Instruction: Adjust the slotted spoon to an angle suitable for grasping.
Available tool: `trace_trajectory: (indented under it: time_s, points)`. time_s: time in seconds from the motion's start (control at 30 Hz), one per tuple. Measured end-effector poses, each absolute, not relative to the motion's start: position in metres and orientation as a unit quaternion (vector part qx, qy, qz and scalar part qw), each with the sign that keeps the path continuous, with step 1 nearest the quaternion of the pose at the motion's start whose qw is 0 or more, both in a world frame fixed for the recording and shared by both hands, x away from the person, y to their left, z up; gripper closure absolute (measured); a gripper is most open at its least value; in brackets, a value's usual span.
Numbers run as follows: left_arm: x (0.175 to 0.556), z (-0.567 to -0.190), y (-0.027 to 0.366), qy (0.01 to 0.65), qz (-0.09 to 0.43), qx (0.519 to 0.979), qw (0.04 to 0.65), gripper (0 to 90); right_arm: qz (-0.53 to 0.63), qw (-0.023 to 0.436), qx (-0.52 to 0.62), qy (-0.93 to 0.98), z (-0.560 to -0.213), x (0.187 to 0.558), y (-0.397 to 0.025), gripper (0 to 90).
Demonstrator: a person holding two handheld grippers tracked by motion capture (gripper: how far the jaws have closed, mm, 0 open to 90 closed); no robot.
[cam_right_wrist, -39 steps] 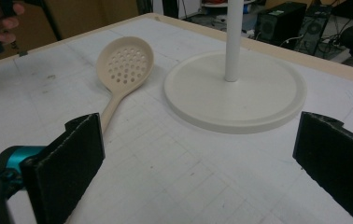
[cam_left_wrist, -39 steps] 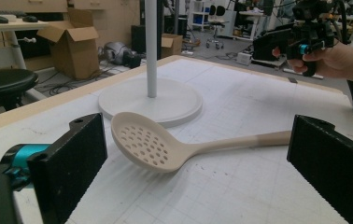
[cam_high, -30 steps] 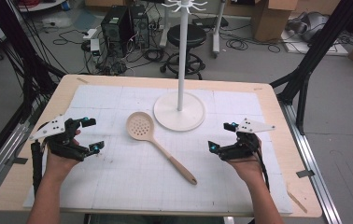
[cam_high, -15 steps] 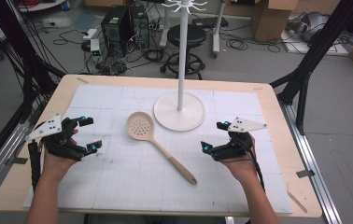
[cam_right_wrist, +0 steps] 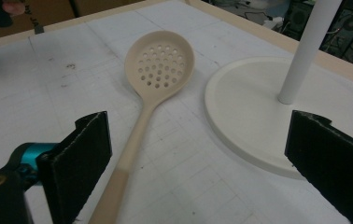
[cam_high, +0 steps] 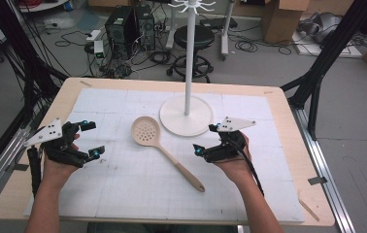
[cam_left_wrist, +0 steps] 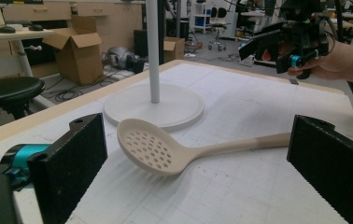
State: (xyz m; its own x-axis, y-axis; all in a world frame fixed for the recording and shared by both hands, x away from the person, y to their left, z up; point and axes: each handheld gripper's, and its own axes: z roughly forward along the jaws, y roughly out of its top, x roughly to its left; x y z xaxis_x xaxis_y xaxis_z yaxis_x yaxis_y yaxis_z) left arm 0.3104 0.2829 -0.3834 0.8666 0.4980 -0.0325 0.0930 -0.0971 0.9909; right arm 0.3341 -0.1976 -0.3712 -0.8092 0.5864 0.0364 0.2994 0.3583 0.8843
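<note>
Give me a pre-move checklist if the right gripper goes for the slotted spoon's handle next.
1. Right gripper jaws open: ok, wide apart in the right gripper view.
2. Slotted spoon lying free on the table mat: ok, nothing holds it.
3. Handle lined up between the jaws: not ok, it sits close to the left jaw.
4. Spoon bowl apart from the stand base: ok.
5. Left gripper out of the way: ok, open, off to the side.
6. Height above the handle: cannot tell.

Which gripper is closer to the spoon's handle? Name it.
The right gripper, beside the slotted spoon handle's lower half; its own view looks straight down the handle. The left gripper sits farther off, nearer the bowl.
</note>
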Motion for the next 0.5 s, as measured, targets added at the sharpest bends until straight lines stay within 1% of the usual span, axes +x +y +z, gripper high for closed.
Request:
trace_trajectory:
  time_s: [0.03, 0.07, 0.1, 0.5]
  points:
    - [0.31, -0.383, 0.283, 0.204, 0.158, 0.724, 0.64, 5.5, 0.495, 0.144, 0.272, 0.813, -0.371, 0.335, -0.196, 10.0]
    - [0.311, -0.384, 0.283, 0.203, 0.159, 0.724, 0.64, 5.5, 0.492, 0.143, 0.271, 0.815, -0.37, 0.335, -0.196, 14.2]
    - [0.311, -0.384, 0.283, 0.203, 0.159, 0.724, 0.64, 5.5, 0.489, 0.143, 0.268, 0.817, -0.37, 0.336, -0.195, 14.9]
    - [0.31, -0.381, 0.284, 0.202, 0.16, 0.721, 0.643, 5.5, 0.475, 0.141, 0.261, 0.829, -0.366, 0.34, -0.183, 17.4]
